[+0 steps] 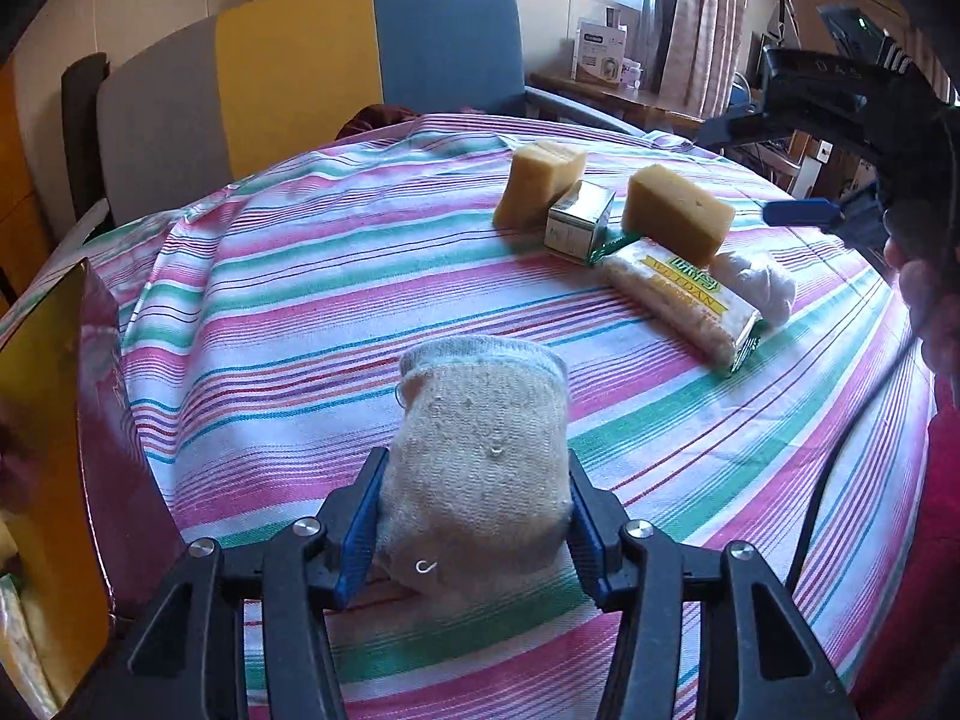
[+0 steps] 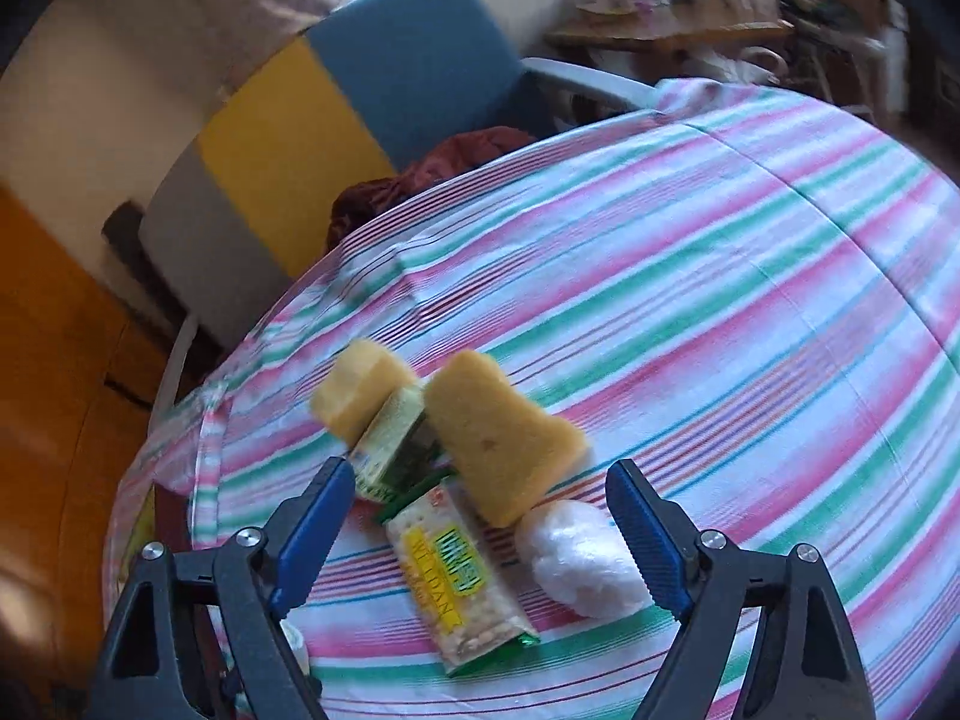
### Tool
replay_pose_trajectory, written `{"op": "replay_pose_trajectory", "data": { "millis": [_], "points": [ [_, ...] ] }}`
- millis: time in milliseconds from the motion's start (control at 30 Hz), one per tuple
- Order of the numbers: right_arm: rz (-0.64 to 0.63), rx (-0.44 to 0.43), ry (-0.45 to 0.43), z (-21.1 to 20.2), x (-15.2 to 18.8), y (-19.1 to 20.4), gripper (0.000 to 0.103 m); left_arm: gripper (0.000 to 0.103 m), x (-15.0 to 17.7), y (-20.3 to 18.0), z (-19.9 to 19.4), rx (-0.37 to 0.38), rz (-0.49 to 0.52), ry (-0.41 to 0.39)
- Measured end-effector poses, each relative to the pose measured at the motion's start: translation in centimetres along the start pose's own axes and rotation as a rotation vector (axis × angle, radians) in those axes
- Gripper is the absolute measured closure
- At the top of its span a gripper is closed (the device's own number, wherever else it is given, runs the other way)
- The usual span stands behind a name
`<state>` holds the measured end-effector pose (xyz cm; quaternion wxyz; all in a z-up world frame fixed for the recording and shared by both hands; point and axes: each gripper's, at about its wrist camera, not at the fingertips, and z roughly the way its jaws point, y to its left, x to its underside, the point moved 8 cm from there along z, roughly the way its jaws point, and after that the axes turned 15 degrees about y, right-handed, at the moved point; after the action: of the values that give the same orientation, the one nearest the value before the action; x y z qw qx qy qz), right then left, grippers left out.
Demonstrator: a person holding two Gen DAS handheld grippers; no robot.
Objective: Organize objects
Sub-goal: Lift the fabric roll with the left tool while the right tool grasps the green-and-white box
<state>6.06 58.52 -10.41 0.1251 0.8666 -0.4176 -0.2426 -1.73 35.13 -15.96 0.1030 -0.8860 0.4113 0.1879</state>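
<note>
My left gripper point(image 1: 474, 474) is shut on a rolled beige sock point(image 1: 480, 450), held just above the striped tablecloth point(image 1: 300, 312). My right gripper point(image 2: 480, 480) is open and empty, hovering over a cluster of items: two yellow sponges point(image 2: 498, 438) point(image 2: 360, 390), a small green box point(image 2: 396, 438), a cracker packet point(image 2: 456, 576) and a white plastic-wrapped bundle point(image 2: 582, 558). The same cluster shows at upper right in the left wrist view: sponges point(image 1: 678, 210) point(image 1: 540, 180), box point(image 1: 579, 219), packet point(image 1: 678, 300), bundle point(image 1: 756, 285). The right gripper point(image 1: 798, 210) shows there too.
An open box with dark red and gold walls point(image 1: 78, 408) stands at the table's left edge. A grey, yellow and blue chair point(image 1: 336, 72) stands behind the table, with a dark red cloth point(image 2: 432, 174) on its seat. A side table with clutter point(image 1: 606, 78) is at the back right.
</note>
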Motion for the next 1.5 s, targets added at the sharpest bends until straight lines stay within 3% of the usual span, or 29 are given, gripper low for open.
{"op": "replay_pose_trajectory", "data": {
  "millis": [100,233,567,733,800,833,1100,1200,1300,1400,1500],
  "points": [
    [-0.140,0.006,0.035,0.9,0.7,2.9,0.016,0.049,-0.1,-0.1,0.0,0.001,0.001,-0.004],
    [-0.408,0.078,0.122,3.0,1.6,7.0,0.008,0.049,-0.1,-0.1,0.0,0.013,-0.005,-0.011],
    [-0.821,0.362,0.335,9.3,-1.0,9.9,0.000,0.049,0.0,0.1,0.1,0.050,-0.020,-0.016],
    [-0.863,0.401,0.452,12.0,-1.6,8.8,0.000,0.049,0.0,0.1,0.0,0.070,-0.019,-0.015],
    [-0.839,0.420,0.489,13.2,-1.5,8.0,0.007,0.049,0.0,0.2,0.1,0.071,-0.019,-0.016],
    [-0.826,0.421,0.481,13.4,-1.5,7.8,0.027,0.049,0.0,0.2,0.1,0.071,-0.019,-0.016],
    [-0.750,0.280,0.317,8.7,0.9,9.8,0.027,0.049,0.0,0.2,0.0,0.066,-0.013,-0.022],
    [-0.682,0.256,0.270,7.0,2.7,10.1,0.027,0.049,-0.1,0.1,-0.1,0.066,-0.013,-0.023],
    [-0.570,0.177,0.212,4.5,5.0,10.3,0.027,0.049,0.0,0.1,-0.1,0.067,-0.012,-0.022],
    [-0.509,0.125,0.190,3.7,6.7,9.3,0.027,0.049,0.1,0.0,-0.2,0.058,-0.010,-0.017],
    [-0.445,0.100,0.228,3.9,8.8,7.8,0.027,0.050,0.3,0.0,-0.6,0.036,-0.004,-0.011]
  ]
}}
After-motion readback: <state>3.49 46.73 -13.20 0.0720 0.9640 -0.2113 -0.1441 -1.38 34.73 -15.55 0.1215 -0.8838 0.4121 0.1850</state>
